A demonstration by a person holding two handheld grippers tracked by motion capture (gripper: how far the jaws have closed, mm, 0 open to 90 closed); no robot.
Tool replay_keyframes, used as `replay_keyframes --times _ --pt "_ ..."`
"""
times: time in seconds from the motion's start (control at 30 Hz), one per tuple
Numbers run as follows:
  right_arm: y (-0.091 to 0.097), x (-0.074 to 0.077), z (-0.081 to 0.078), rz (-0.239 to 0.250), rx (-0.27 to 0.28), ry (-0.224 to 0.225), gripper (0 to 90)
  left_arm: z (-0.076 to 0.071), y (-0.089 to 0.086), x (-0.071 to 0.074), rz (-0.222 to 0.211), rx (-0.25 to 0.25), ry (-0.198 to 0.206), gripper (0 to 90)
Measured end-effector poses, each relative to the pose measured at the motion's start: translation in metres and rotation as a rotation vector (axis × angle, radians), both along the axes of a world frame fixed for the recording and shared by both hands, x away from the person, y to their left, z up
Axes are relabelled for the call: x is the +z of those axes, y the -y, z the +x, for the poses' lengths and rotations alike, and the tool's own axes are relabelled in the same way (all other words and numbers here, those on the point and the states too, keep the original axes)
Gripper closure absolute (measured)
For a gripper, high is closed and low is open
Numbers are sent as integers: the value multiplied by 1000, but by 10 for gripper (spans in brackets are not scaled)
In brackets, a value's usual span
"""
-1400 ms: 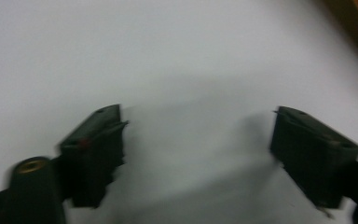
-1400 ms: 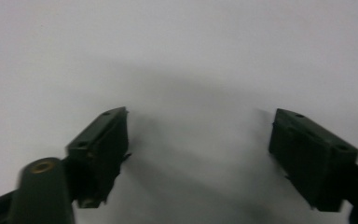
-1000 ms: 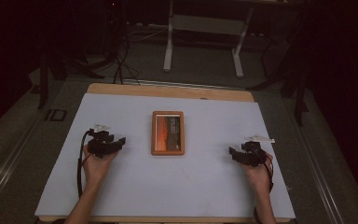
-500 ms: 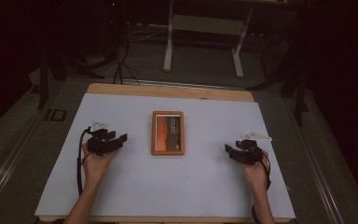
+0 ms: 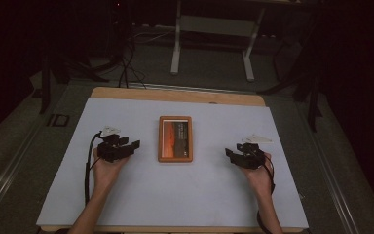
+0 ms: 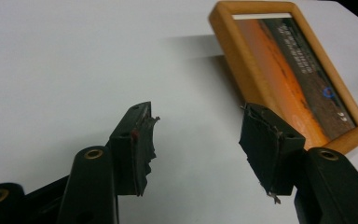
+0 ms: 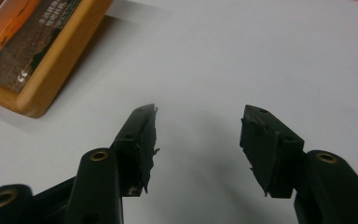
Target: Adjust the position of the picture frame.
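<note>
Right gripper (image 5: 231,154) shifted inward toward framed picture (image 5: 175,139), jaws narrowed yet empty, left gripper (image 5: 134,145) likewise unclenched

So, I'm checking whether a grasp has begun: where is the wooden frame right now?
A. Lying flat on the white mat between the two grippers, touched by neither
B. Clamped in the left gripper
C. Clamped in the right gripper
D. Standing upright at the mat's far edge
A: the frame lies flat on the mat, with the left gripper and right gripper open on either side, apart from it.
</note>
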State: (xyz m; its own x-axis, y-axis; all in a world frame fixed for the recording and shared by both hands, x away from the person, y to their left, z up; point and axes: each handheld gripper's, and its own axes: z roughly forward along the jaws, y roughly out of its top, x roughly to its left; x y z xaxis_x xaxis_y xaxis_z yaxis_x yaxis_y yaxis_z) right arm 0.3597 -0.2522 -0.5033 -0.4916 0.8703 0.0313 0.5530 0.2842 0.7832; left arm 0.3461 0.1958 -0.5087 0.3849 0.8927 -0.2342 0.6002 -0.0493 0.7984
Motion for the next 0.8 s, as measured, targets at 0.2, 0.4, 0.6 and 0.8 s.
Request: replay_keyframes --times 0.2,0.4,0.6,0.8 --pt "-10 2 1 -3 23 -5 459 2 9 2 1 -39 -9 431" --pt "-19 8 2 21 46 -9 449 5 18 5 15 -82 -15 437" --pt "-34 9 11 33 72 -16 445 12 27 8 8 -119 -21 433" --pt "-56 5 22 57 109 -32 436 24 36 4 -12 -154 -53 387"
